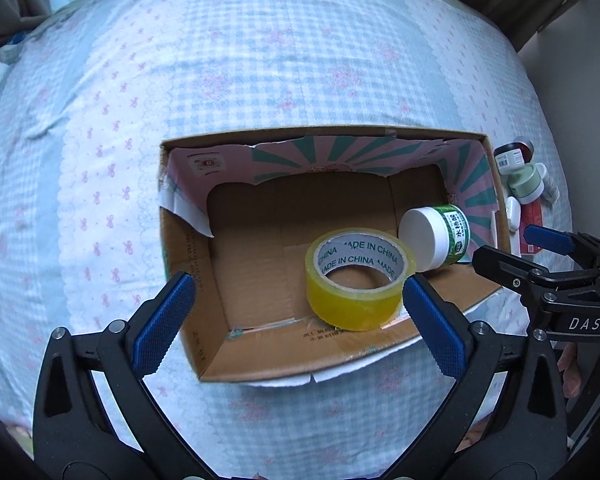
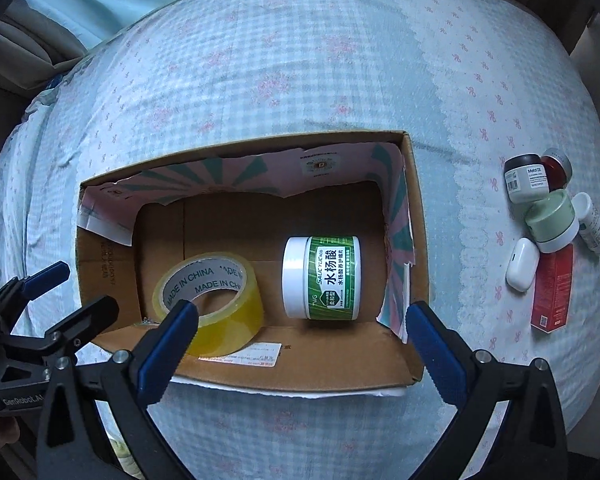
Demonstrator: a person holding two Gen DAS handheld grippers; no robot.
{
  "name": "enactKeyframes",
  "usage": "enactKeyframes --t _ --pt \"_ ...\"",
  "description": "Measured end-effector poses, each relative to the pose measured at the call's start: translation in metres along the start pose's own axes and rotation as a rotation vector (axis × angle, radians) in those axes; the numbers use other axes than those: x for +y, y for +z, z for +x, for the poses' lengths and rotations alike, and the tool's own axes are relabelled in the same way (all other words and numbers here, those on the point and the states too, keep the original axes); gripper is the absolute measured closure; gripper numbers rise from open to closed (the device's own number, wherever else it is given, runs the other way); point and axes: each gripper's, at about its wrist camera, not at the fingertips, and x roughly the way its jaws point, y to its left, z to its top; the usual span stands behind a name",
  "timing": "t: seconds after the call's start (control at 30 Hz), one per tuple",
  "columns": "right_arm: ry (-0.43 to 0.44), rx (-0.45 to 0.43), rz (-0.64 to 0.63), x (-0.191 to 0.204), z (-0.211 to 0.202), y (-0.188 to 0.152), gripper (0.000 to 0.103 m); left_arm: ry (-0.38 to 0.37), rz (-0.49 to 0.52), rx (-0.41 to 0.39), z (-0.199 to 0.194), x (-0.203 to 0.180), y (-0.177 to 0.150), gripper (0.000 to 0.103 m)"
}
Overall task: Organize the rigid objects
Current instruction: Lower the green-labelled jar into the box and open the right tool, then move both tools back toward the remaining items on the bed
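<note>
Six small items (image 2: 552, 216) beside box (image 2: 416, 216)

Black clamp-style grippers with blue pads

The left gripper (image 1: 296, 300) and right gripper (image 2: 300, 328) share black plastic arms, ribbed blue fingertips (image 1: 164, 320), and silver screws; white lettering reads "DAS" and "GenRobot.AI".

Yellow tape roll (image 2: 212, 300), green-labelled jar (image 2: 322, 278), blue-checked bedsheet (image 2: 300, 60).

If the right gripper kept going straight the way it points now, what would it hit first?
Probably the green-labelled jar lying on its side in the cardboard box: it sits between the open right gripper fingers' line. Depth is unclear; the box's near wall might come first.
</note>
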Motion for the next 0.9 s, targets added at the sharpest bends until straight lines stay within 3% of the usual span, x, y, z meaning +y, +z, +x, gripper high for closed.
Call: enactKeyframes --t 0.33,0.57,0.67,0.9 --pt "-0.008 -0.068 0.018 0.009 -0.065 -0.032 0.000 0.028 0.004 -0.106 -0.077 -0.006 -0.032 0.000" --pt "-0.016 -0.119 0.049 0.004 -0.113 -0.072 0.000 0.045 0.012 -0.188 -0.127 -0.020 -0.064 0.000" --pt "-0.029 -0.154 0.059 -0.002 -0.132 -0.095 0.000 0.049 0.019 -0.234 -0.143 -0.032 -0.076 0.000" --pt "-0.054 -0.214 0.122 -0.034 -0.171 -0.143 0.000 0.003 0.036 -0.259 -0.161 -0.081 -0.095 0.000"
